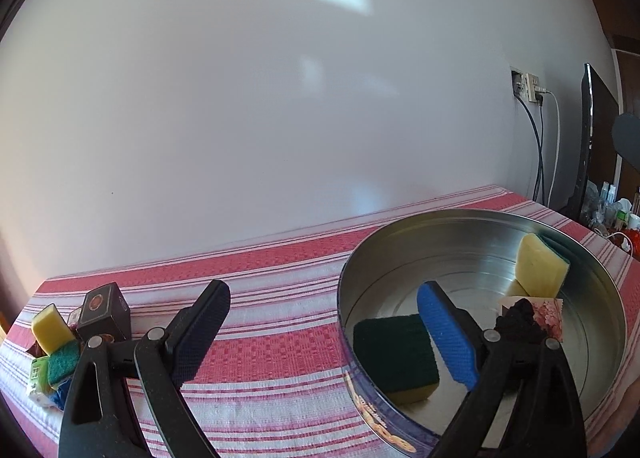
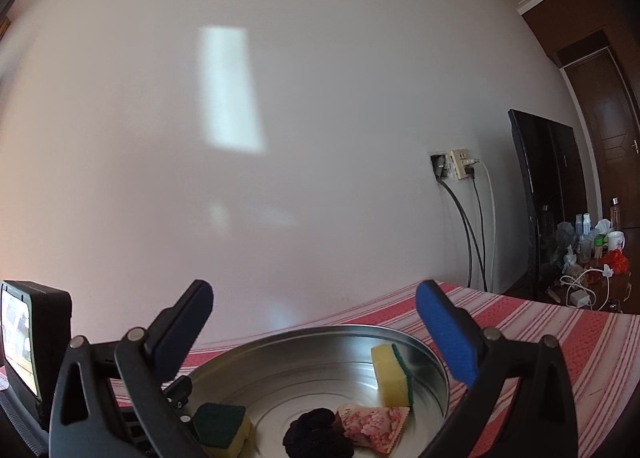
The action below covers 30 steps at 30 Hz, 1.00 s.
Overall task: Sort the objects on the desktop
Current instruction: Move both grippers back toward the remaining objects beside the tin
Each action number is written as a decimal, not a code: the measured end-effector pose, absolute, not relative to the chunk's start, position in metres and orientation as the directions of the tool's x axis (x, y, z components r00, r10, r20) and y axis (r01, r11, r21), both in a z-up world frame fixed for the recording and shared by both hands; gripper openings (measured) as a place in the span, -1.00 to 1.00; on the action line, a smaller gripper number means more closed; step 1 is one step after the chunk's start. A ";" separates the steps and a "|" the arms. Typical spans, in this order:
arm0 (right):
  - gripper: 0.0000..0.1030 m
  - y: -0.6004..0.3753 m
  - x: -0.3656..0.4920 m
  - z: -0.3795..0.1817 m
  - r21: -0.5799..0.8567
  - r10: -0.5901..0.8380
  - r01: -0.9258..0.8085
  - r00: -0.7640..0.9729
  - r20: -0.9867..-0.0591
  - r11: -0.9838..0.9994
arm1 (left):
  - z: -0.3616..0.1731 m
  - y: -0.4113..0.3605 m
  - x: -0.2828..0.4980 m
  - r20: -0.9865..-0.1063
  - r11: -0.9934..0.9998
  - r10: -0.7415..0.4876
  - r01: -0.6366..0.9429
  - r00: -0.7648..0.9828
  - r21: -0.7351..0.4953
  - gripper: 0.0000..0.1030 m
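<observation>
Both grippers stand released, nothing between their jaws: the left gripper point(image 1: 324, 332) straddles the near rim of the round tin point(image 1: 600, 278); the right gripper point(image 2: 314, 332) hovers over it. Sorted items already lie inside. To do the next pick well, swing left toward the leftover pile point(image 1: 56, 342) beside the dark box point(image 1: 106, 312) on the striped surface point(image 1: 260, 298), approaching low and square.

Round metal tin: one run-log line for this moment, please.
round metal tin: two sponges, pink packet, black scrubber inside | left gripper: open, empty | right gripper: open, empty

Shiny metal tin point(image 1: 472, 226), foam sponges point(image 1: 540, 266), woven striped cloth point(image 1: 280, 258)
</observation>
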State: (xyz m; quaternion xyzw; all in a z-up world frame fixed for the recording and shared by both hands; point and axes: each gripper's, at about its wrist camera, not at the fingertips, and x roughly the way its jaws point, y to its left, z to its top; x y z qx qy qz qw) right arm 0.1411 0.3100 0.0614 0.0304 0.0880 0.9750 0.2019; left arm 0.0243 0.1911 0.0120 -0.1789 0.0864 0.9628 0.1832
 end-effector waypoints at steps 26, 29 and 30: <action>1.00 0.220 0.106 0.051 0.050 0.232 -0.237 -0.969 -0.086 -0.970 | 0.002 0.052 0.006 -0.381 -0.978 0.114 -0.171 -0.917 0.118 0.87; 1.00 0.204 0.100 0.049 0.038 0.191 -0.196 -0.976 -0.104 -0.980 | 0.002 0.031 0.001 -0.392 -0.985 0.074 -0.128 -0.917 0.113 0.87; 1.00 0.199 0.099 0.048 0.040 0.174 -0.179 -0.979 -0.110 -0.983 | 0.002 0.024 -0.001 -0.395 -0.987 0.052 -0.107 -0.917 0.119 0.87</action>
